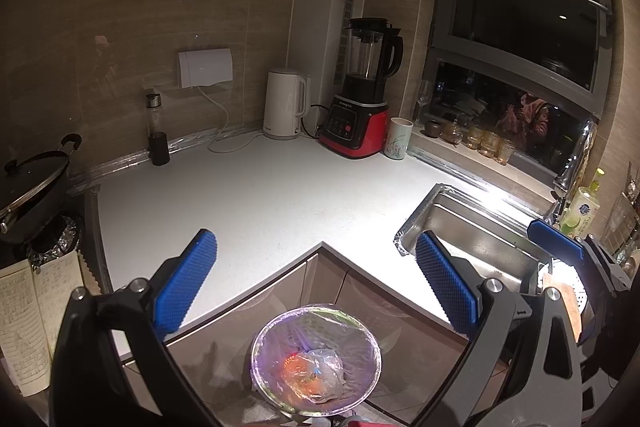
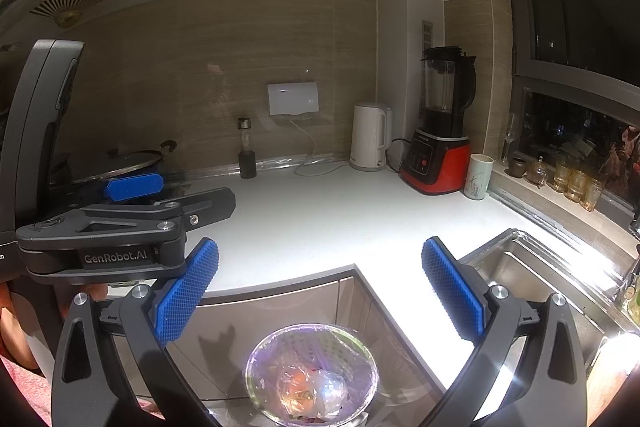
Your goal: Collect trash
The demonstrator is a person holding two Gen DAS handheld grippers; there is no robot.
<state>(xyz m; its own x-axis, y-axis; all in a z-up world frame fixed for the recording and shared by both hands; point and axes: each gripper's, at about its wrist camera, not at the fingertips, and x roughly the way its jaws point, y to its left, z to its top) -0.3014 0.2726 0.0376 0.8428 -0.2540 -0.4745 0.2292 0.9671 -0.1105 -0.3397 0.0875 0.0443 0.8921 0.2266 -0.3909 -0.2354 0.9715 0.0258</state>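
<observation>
The left gripper (image 1: 316,279) is held w/ jaws spread wide, nothing between the blue pads (image 1: 186,281). The right gripper (image 2: 320,287) is likewise spread wide and empty; its pads (image 2: 454,293) are seen above the counter corner. Both are hung over the trash bin (image 1: 316,359), which is lined w/ a clear bag and set on the floor in front of the cabinet doors (image 1: 248,331), in the inner corner of the L-shaped white countertop (image 1: 260,195). Crumpled plastic trash (image 1: 316,373) w/ orange bits is seen inside the bin.

At the back of the counter a white kettle (image 1: 286,105), a red-and-black blender (image 1: 360,107) and a cup (image 1: 398,139) are lined up. A steel sink (image 1: 472,231) is set to the right, a lidded pan (image 1: 34,187) to the left.
</observation>
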